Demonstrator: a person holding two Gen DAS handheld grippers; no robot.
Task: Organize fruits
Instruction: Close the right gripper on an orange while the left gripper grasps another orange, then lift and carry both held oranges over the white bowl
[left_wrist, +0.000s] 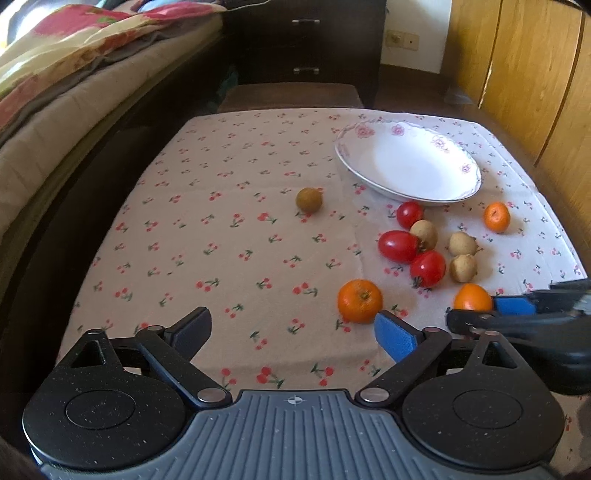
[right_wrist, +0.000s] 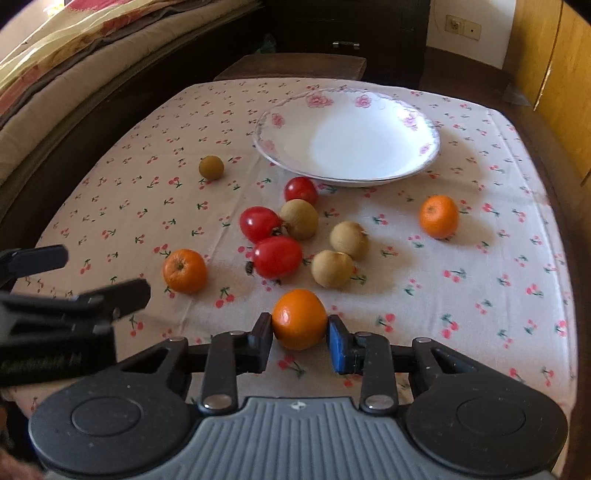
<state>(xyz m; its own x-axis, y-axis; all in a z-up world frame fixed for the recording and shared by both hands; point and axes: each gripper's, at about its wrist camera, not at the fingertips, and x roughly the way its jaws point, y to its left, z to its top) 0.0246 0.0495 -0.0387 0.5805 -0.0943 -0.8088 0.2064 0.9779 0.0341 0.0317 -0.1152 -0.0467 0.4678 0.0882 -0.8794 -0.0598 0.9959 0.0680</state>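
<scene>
Orange (right_wrist: 299, 319) clamped crosswise in right gripper (right_wrist: 300, 338).

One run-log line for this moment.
right gripper: shut on orange | left gripper: open, holding nothing | plate: no fruit

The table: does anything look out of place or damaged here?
Nothing looks damaged or spilled. One brown fruit lies apart from the others, left of the empty plate. The right gripper is shut on an orange.
</scene>
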